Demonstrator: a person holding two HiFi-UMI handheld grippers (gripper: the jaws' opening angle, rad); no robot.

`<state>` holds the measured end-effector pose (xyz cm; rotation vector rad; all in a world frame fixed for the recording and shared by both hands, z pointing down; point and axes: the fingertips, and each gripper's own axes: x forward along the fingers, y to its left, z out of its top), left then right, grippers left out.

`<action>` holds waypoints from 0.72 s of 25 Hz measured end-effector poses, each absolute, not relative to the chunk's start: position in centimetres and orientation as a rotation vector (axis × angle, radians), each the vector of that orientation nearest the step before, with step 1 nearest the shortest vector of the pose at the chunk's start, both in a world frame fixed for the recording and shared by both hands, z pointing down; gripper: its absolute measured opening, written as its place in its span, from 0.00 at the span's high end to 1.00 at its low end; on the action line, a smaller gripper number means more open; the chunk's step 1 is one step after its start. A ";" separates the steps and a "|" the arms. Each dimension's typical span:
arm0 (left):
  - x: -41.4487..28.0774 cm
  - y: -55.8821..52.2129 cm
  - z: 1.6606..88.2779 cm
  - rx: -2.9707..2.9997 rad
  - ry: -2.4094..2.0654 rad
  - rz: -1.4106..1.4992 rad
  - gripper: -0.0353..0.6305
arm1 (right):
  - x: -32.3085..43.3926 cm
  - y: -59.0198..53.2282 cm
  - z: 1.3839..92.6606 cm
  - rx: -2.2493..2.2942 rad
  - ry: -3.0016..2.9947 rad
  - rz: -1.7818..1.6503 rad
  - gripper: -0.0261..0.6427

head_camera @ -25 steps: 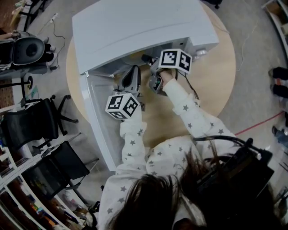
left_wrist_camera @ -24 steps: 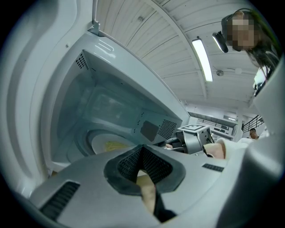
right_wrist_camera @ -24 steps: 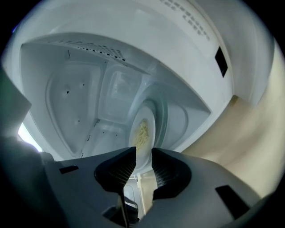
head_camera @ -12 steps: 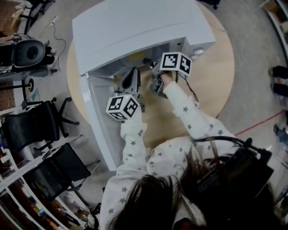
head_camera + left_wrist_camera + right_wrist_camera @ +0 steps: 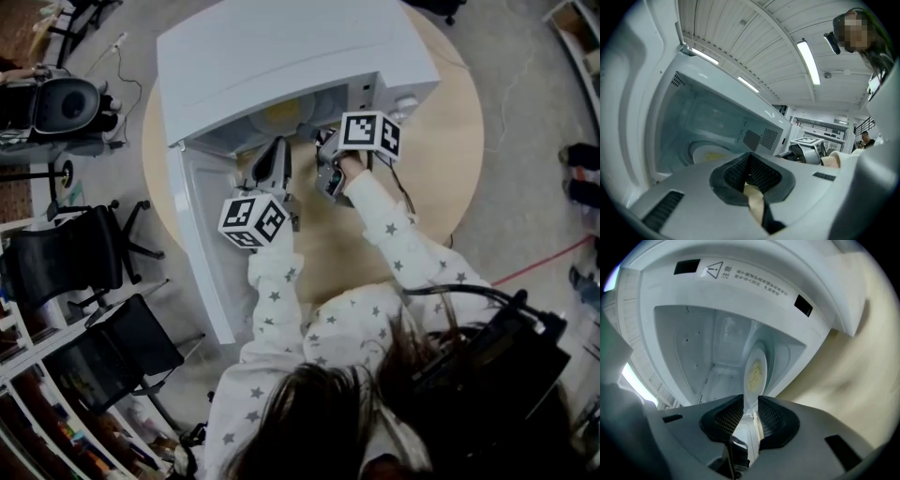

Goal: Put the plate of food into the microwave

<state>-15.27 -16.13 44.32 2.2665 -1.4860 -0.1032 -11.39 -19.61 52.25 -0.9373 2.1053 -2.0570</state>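
Clamped narrow on the near rim of the plate (image 5: 751, 394) w/ the right gripper (image 5: 751, 416), one pad each side of the edge. Set inside the microwave (image 5: 281, 56), low in the cavity, reaching away from those jaws toward the back wall. Topped w/ yellow food (image 5: 755, 373), just past the pads. From the head view, visible as a pale disc w/ a yellow patch under the microwave's front lip, directly ahead of the right gripper's tips. As for the left gripper (image 5: 750, 173): pads pressed together, nothing between them. Held at the cavity opening, beside the right gripper, apart from the plate; in the left gripper view, plate further in, on the cavity floor, left of the closed pads. Door (image 5: 202, 253) swung open to the left, near the left gripper. Microwave resting on a round wood table (image 5: 441, 159), toward the far side.
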 end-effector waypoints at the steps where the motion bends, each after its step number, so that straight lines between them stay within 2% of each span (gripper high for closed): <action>1: -15.3 -16.1 44.2 2.270 -1.489 -0.103 0.94 | -11.6 -19.5 52.0 -0.904 2.111 -2.053 0.81; 5: -15.6 -16.2 44.0 2.279 -1.505 -0.121 0.94 | -12.7 -19.1 50.7 -0.784 2.147 -2.028 0.82; 6: -15.7 -16.3 44.1 2.279 -1.510 -0.126 0.94 | -12.9 -19.2 50.5 -0.771 2.154 -2.022 0.90; 7: -16.0 -16.3 44.1 2.278 -1.516 -0.129 0.94 | -13.1 -19.3 50.3 -0.758 2.163 -2.013 0.93; 12: -16.4 -15.7 44.0 2.280 -1.539 -0.145 0.94 | -13.5 -18.6 49.0 -0.629 2.159 -1.998 0.95; 18: -11.6 -10.4 39.2 2.336 -1.520 -0.183 0.94 | -8.2 -12.2 43.6 -0.477 2.134 -2.002 0.95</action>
